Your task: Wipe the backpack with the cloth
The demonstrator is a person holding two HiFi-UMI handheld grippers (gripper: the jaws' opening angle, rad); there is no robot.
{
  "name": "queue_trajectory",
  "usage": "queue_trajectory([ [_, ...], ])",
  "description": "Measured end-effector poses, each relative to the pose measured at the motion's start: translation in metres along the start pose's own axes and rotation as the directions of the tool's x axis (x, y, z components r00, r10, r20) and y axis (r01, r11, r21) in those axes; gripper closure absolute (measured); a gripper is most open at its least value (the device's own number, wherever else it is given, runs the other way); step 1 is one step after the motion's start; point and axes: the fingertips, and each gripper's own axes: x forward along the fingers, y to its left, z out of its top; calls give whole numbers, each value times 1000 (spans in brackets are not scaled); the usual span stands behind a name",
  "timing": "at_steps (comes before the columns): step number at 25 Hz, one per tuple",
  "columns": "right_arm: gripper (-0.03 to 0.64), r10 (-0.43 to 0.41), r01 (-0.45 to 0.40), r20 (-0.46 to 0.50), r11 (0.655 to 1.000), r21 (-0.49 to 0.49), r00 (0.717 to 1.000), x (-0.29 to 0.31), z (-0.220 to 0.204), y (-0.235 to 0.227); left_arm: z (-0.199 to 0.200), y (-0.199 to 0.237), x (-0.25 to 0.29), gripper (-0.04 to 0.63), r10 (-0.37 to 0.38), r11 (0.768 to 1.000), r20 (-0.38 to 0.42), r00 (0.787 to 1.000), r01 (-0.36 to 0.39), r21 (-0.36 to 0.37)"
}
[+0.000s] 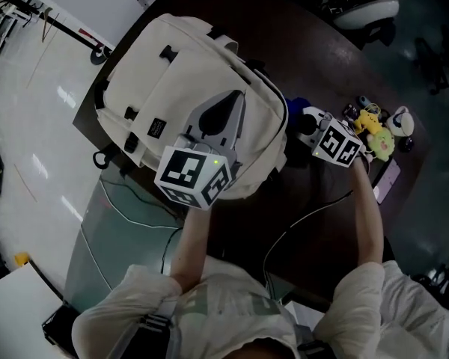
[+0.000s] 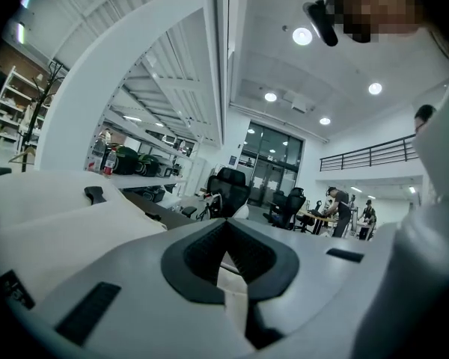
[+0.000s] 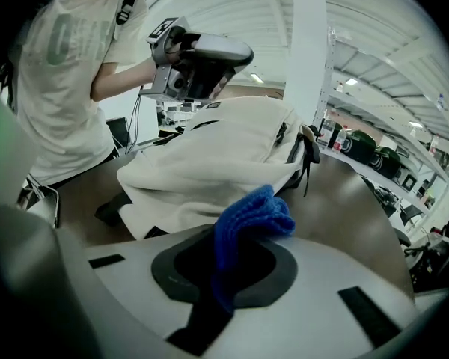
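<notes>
A cream backpack [image 1: 187,81] lies flat on the dark table [image 1: 314,47]. My left gripper [image 1: 238,98] hovers just above the pack's middle, its jaws together with nothing between them; in the left gripper view [image 2: 226,226] the pack [image 2: 45,208] spreads out below and to the left. My right gripper [image 1: 308,120] is at the pack's right edge, shut on a bunched blue cloth [image 1: 297,105]. In the right gripper view the cloth [image 3: 253,217] sticks up from the jaws [image 3: 236,247], a short way from the backpack [image 3: 209,163], and the left gripper [image 3: 243,53] shows above the pack.
A yellow plush toy [image 1: 374,132] and small items lie right of my right gripper. A pale flat object [image 1: 388,179] rests near the table's right edge. Cables [image 1: 310,217] trail over the near table edge. An office chair [image 1: 367,10] stands beyond the table.
</notes>
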Motion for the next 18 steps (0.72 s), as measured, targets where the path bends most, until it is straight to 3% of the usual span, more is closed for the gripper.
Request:
queue_trajectory([
  [6, 575, -16, 19, -19, 986, 164, 1000, -12, -9, 37, 22, -16, -20, 592, -39, 999, 37, 999, 39, 14],
  [9, 575, -162, 144, 30, 936, 321, 986, -29, -8, 27, 27, -18, -25, 592, -65, 997, 36, 997, 64, 32],
  [11, 575, -343, 284, 63, 854, 436, 937, -51, 0, 8, 30, -18, -25, 592, -89, 995, 38, 995, 88, 43],
  [13, 575, -509, 408, 73, 760, 506, 858, -75, 16, -11, 34, -18, -23, 592, -122, 991, 45, 992, 120, 52],
  [18, 575, -723, 607, 16, 592, 530, 691, -109, 76, -16, 41, -23, -27, 592, -238, 971, 58, 970, 235, 46],
])
